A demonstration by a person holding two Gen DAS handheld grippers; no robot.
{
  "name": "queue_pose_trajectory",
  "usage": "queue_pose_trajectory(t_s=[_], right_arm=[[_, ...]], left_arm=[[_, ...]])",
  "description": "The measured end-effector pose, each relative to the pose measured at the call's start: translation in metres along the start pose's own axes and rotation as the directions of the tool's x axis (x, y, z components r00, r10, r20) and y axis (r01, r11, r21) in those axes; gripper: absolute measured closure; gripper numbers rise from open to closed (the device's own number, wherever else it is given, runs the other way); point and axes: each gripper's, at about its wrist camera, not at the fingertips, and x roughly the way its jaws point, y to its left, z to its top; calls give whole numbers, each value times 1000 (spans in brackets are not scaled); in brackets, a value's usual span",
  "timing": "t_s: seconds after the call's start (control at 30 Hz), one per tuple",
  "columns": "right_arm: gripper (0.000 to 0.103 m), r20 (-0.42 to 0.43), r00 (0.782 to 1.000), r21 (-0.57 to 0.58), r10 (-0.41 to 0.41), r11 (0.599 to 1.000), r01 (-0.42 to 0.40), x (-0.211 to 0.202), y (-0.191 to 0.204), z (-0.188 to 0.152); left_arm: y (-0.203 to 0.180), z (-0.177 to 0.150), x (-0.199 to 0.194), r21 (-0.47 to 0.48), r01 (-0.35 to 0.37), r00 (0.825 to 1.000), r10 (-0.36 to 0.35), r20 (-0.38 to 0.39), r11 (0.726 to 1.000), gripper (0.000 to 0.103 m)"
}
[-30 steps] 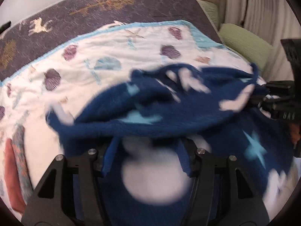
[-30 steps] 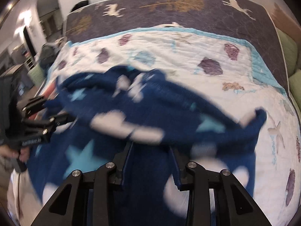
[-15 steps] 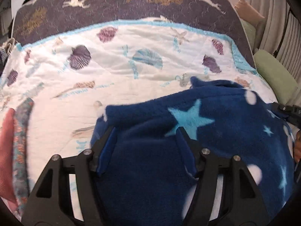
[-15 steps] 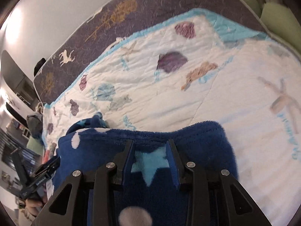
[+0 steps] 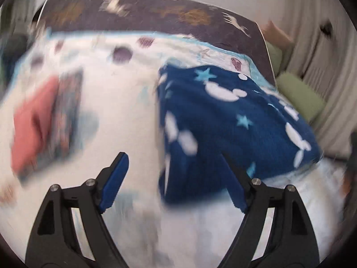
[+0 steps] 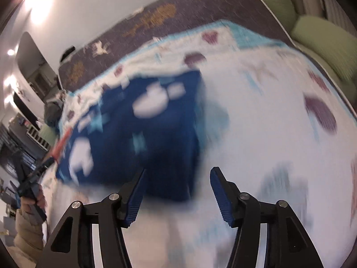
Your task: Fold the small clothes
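A dark blue fleece garment (image 5: pixel 223 122) with white shapes and light blue stars lies folded flat on the white seashell quilt (image 5: pixel 125 116). It also shows in the right wrist view (image 6: pixel 142 129). My left gripper (image 5: pixel 173 163) is open and empty, just behind the garment's near left corner. My right gripper (image 6: pixel 178 176) is open and empty, just behind the garment's near right corner. Both views are blurred by motion.
A folded red and patterned cloth (image 5: pixel 42 120) lies on the quilt to the left. A dark blanket with deer and trees (image 5: pixel 156 15) covers the far side of the bed. Green cushions (image 5: pixel 299 98) lie at the right. The left gripper and hand (image 6: pixel 31 189) show at the right view's left edge.
Both grippers have opened and let go of the blue garment. They have pulled back toward me, and the garment now lies folded on the quilt.
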Motion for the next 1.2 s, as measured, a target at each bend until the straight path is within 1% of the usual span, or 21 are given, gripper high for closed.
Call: queue_pose_trajectory(t_s=[0.07, 0.1, 0.17, 0.23, 0.27, 0.3, 0.37, 0.43, 0.53, 0.57, 0.6, 0.63, 0.67, 0.7, 0.77, 0.83, 0.9, 0.97, 1.07, 1.13, 1.2], right_arm=[[44, -21, 999, 44, 49, 998, -48, -2, -1, -20], [44, -25, 996, 66, 84, 994, -82, -2, -1, -26], [43, -12, 991, 95, 131, 987, -130, -1, 1, -30], [42, 3, 984, 136, 178, 975, -177, 4, 1, -24], [39, 11, 977, 169, 214, 962, -213, 9, 0, -20], [37, 17, 969, 210, 247, 946, -245, 15, -3, -15], [34, 34, 957, 281, 288, 916, -286, 29, -7, -4], [34, 49, 952, 320, 303, 898, -302, 39, -11, 4], [33, 68, 951, 350, 302, 885, -306, 50, -10, 17], [33, 80, 952, 363, 295, 881, -303, 54, -10, 23], [33, 88, 953, 379, 289, 875, -300, 57, -12, 26], [33, 103, 955, 412, 279, 862, -296, 61, -14, 30], [33, 119, 956, 439, 269, 849, -294, 63, -16, 31], [35, 126, 959, 454, 253, 845, -283, 65, -17, 33], [73, 100, 974, 430, 204, 874, -227, 69, -13, 34], [79, 99, 976, 422, 195, 880, -219, 66, -15, 32], [83, 109, 972, 414, 208, 880, -235, 58, -15, 36], [85, 140, 958, 397, 248, 873, -284, 42, -13, 40], [86, 181, 935, 350, 306, 868, -352, 13, -10, 38], [86, 177, 936, 304, 304, 887, -346, -10, -7, 30], [86, 141, 947, 266, 290, 910, -318, -29, -4, 12]], left_arm=[[13, -10, 1, -104, 40, 998, -44, -38, 994, 21], [19, -15, 2, -159, 71, 995, -80, -52, 985, 21], [18, -23, 3, -206, 123, 988, -138, -61, 971, 21], [14, -27, 9, -249, 205, 970, -230, -78, 947, 21], [12, -28, 14, -270, 227, 963, -258, -84, 936, 21], [10, -26, 20, -293, 233, 960, -267, -82, 927, 21], [7, -23, 27, -311, 232, 962, -264, -66, 922, 21], [8, -16, 37, -348, 234, 961, -270, -57, 908, 21], [9, -5, 49, -397, 244, 957, -285, -46, 885, 22], [10, -3, 53, -401, 240, 959, -281, -46, 884, 25], [9, 1, 60, -404, 214, 965, -257, -54, 889, 37], [11, 0, 60, -407, 199, 968, -243, -59, 892, 54], [13, 0, 63, -417, 194, 969, -239, -59, 888, 63], [17, -2, 64, -439, 210, 965, -256, -48, 874, 69], [22, -6, 60, -464, 227, 962, -270, -28, 856, 74], [22, -7, 52, -468, 232, 962, -273, -20, 853, 76], [19, -7, 41, -457, 246, 960, -280, -7, 855, 77], [10, -3, 25, -429, 262, 957, -289, 3, 864, 77], [-13, -4, -11, -335, 276, 956, -293, 1, 901, 77], [-26, -10, -39, -267, 273, 958, -286, -11, 924, 77], [-35, -24, -65, -215, 262, 962, -273, -22, 941, 77]])
